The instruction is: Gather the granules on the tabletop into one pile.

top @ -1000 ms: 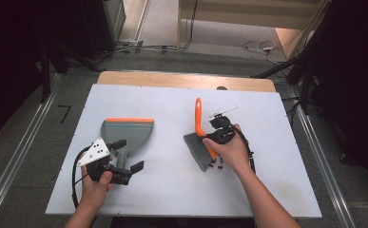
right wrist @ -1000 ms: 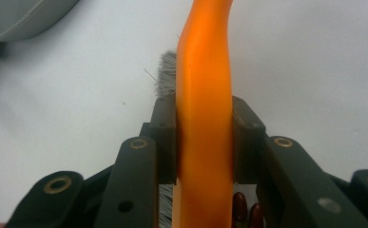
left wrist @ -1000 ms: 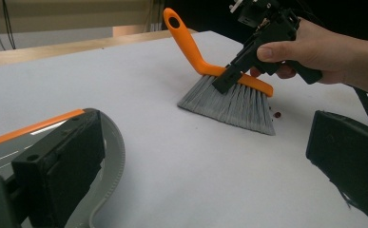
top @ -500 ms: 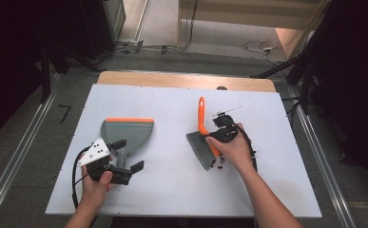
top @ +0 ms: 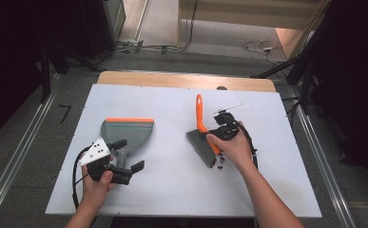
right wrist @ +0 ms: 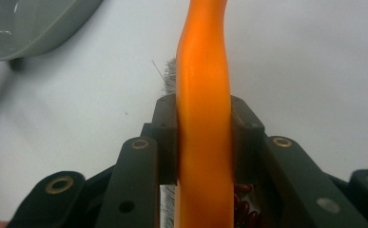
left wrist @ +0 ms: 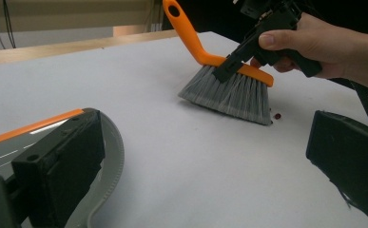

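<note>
A hand brush (top: 201,142) with an orange handle and grey bristles stands on the white table, right of centre. My right gripper (top: 210,134) is shut on its orange back, which shows clamped between the jaws in the right gripper view (right wrist: 204,111). Several small red beads (top: 219,160) lie by the bristles. A grey dustpan (top: 127,129) with an orange lip rests at the left. My left gripper (top: 131,154) is open at the dustpan's handle end, its left jaw over the pan (left wrist: 110,142). The brush (left wrist: 229,95) and beads (left wrist: 277,115) lie beyond it.
The white table (top: 172,190) has a wooden strip (top: 172,80) along its far edge. Bare white surface lies between the dustpan and the brush. Metal rails (top: 10,161) run along both sides of the table, over a dark floor with cables (top: 139,47).
The right gripper has carried the brush a little to the right. The left hand and the dustpan have stayed where they were.
</note>
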A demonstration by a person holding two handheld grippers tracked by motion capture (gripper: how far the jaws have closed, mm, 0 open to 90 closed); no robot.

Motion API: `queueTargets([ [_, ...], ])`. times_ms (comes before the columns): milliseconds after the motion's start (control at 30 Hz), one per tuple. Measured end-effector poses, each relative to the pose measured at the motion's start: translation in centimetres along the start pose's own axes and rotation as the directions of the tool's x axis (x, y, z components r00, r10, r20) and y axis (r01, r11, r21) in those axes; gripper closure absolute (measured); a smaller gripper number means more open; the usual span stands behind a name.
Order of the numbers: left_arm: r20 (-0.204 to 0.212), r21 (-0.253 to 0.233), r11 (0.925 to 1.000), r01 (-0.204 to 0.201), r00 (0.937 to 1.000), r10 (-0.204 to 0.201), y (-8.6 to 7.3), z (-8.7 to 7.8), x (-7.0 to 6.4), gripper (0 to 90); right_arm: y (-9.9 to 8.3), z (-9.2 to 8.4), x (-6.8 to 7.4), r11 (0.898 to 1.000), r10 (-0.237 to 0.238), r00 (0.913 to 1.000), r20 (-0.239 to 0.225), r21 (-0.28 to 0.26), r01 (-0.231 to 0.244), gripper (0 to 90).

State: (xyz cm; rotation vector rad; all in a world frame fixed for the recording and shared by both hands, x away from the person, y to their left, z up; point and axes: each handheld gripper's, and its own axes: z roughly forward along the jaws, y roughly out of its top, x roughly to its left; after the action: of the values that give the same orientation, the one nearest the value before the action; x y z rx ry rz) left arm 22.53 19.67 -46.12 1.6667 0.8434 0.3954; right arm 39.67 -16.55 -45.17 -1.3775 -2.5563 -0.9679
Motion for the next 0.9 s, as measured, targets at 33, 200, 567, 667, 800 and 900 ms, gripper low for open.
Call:
queueTargets([
  [33,-0.001,0.000,1.0000,-0.002,1.0000,0.002,0.0,0.0,0.0,0.0,0.1,-0.3,0.2,1.000,-0.008,0.9999,-0.009,-0.006,0.008,68.3],
  [200,-0.014,-0.006,1.0000,0.005,0.9999,-0.005,0.0,-0.1,0.2,0.0,0.7,-2.3,1.5,0.997,-0.071,0.9961,-0.052,-0.042,0.069,68.4],
  [567,-0.012,-0.007,0.9999,0.010,0.9999,-0.010,0.0,0.2,-0.1,0.0,-0.4,-5.1,4.0,0.936,-0.348,0.9365,-0.044,0.050,0.350,68.4],
  [667,-0.015,-0.006,0.9999,0.010,0.9998,-0.010,-0.1,0.2,-0.1,0.0,-1.1,-5.6,4.2,0.896,-0.437,0.8989,-0.031,0.077,0.438,68.4],
  [800,-0.025,-0.004,1.0000,0.005,0.9997,-0.005,-0.1,0.2,-0.1,0.0,-2.1,-6.4,4.7,0.847,-0.517,0.8552,-0.040,0.122,0.518,68.5],
  [900,-0.036,0.002,1.0000,0.000,0.9993,0.000,-0.2,0.1,-0.2,0.0,-2.9,-6.5,5.5,0.814,-0.560,0.8275,-0.042,0.161,0.559,68.5],
])
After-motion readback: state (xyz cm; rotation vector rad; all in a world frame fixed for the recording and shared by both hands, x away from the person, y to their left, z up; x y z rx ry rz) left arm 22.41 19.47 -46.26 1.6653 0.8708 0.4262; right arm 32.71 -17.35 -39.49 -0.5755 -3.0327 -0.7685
